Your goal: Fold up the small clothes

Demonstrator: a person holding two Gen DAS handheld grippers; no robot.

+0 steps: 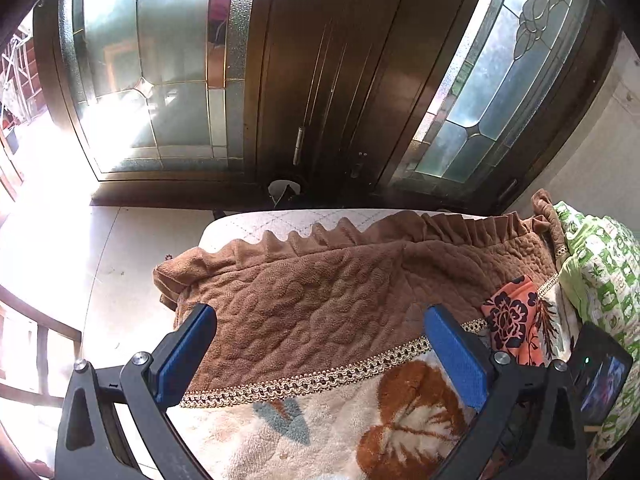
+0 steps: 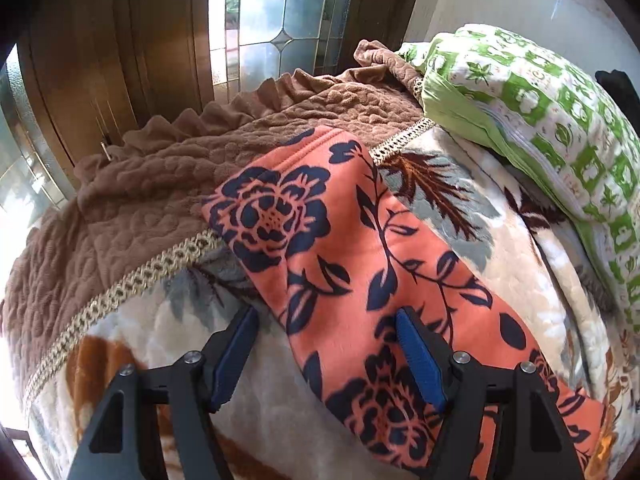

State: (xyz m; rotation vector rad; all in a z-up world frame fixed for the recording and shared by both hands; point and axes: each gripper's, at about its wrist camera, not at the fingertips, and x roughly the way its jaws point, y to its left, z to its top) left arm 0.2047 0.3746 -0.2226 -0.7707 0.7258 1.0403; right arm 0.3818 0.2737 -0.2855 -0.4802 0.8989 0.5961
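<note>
Orange floral garment [image 2: 360,264] lay flat on cream leaf-print blanket [image 2: 256,412], mid-frame in right view, top end overlapping brown quilted cover [image 2: 132,200]. Right hand-held gripper [image 2: 326,356] hung wide apart over its lower edge, gripping nothing. Left hand-held gripper [image 1: 320,352] also spread apart, empty, garment at its right. Green pillow [image 2: 560,120] upper right.

A cream fleece blanket [image 2: 280,420] with brown leaf prints covers the near part of the bed. A brown quilted cover [image 1: 320,280] with a ruffled far edge and gold braid trim [image 1: 320,372] lies just beyond it. A green-and-white patterned quilt [image 2: 540,120] is bundled at right. Dark wooden doors [image 1: 320,80] with leaded glass panes [image 1: 160,80] stand behind
</note>
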